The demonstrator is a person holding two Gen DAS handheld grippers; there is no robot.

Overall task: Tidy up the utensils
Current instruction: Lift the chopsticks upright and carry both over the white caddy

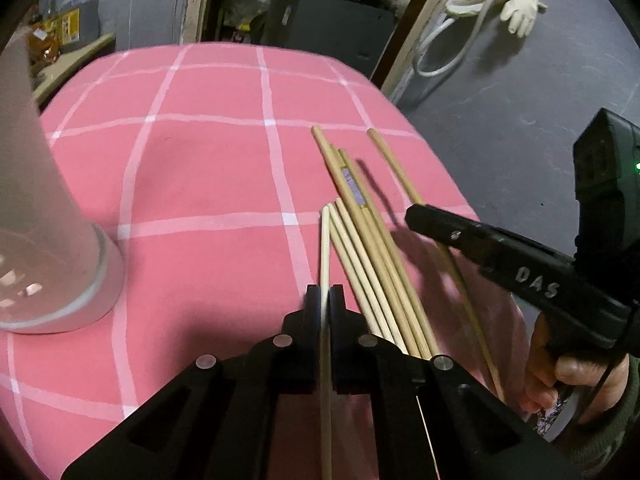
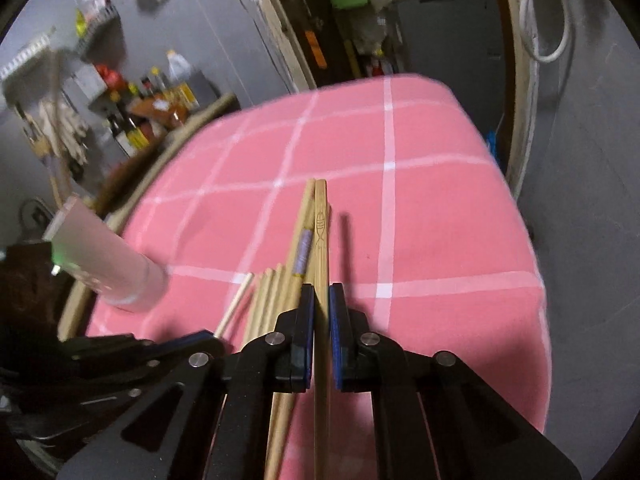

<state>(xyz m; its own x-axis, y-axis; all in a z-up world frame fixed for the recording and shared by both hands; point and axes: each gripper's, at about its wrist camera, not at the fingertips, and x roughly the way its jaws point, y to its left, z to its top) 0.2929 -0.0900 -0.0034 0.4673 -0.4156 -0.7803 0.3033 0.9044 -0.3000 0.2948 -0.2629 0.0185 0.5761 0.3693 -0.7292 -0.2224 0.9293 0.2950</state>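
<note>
While a white holder (image 1: 60, 280) stands at the table's left on the pink checked cloth (image 1: 208, 168), one pale chopstick (image 1: 325, 248) is clamped by the left gripper (image 1: 325, 300); beside the loose pile (image 1: 372, 240), a darker chopstick (image 2: 321, 240) is pinched by the right gripper (image 2: 321, 300).

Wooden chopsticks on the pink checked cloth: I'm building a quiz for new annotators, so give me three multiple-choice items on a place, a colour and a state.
1. Where does the frosted white cylindrical holder stand relative to the pile of wooden chopsticks in the left wrist view?
A. left
B. right
C. on top

2. What colour is the checked tablecloth?
A. blue
B. pink
C. green

3. What is the left gripper doing?
A. open, empty
B. shut on a spoon
C. shut on a pale chopstick

Answers: A, the holder sits left of the pile; B, pink with white lines; C, the fingers clamp one pale stick.
</note>
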